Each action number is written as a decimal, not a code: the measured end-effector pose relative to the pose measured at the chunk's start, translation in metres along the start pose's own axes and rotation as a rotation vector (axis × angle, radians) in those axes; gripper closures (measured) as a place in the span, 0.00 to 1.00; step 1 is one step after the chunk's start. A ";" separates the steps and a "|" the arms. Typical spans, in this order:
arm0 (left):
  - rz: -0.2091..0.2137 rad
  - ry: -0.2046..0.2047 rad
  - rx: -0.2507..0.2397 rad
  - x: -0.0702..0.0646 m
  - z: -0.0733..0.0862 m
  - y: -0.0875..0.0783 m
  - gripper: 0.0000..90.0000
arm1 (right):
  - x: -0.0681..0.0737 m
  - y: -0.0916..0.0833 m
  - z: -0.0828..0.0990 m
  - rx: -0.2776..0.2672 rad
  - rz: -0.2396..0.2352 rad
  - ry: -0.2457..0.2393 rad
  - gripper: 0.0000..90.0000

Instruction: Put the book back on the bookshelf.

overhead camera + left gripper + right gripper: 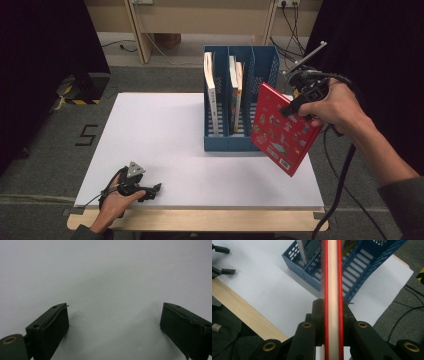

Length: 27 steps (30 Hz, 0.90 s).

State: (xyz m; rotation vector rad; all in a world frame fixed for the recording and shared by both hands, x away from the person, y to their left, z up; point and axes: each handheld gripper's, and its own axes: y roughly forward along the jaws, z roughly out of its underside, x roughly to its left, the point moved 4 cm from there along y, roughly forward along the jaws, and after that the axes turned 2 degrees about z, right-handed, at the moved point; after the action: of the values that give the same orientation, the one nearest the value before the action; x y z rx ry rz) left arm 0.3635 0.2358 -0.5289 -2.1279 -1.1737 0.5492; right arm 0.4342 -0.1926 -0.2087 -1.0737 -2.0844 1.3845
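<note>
A red picture book (282, 129) hangs tilted in the air just right of the blue file rack (220, 142), with my right gripper (292, 106) shut on its upper edge. In the right gripper view the book's red covers and pale page edge (332, 277) run straight up between the jaws, with the rack (359, 270) behind it. The rack's left and middle slots hold upright books (210, 95); its right slot holds none. My left gripper (156, 189) lies on the white board (150, 140) near the front left, open with nothing between its fingers (52, 325).
The white board covers a wooden table whose front edge (200, 220) shows below it. A cable (340, 190) trails from the right gripper off the table's right side. Grey floor and dark curtains surround the table.
</note>
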 end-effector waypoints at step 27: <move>0.000 0.007 0.012 0.000 -0.001 0.001 0.06 | -0.058 -0.003 -0.055 -0.054 0.178 0.104 0.89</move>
State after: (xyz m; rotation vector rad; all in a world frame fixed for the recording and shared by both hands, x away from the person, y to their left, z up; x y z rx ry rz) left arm 0.3648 0.2346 -0.5291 -2.1183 -1.1641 0.5464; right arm 0.5074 -0.2064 -0.1790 -1.3524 -2.0024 1.3278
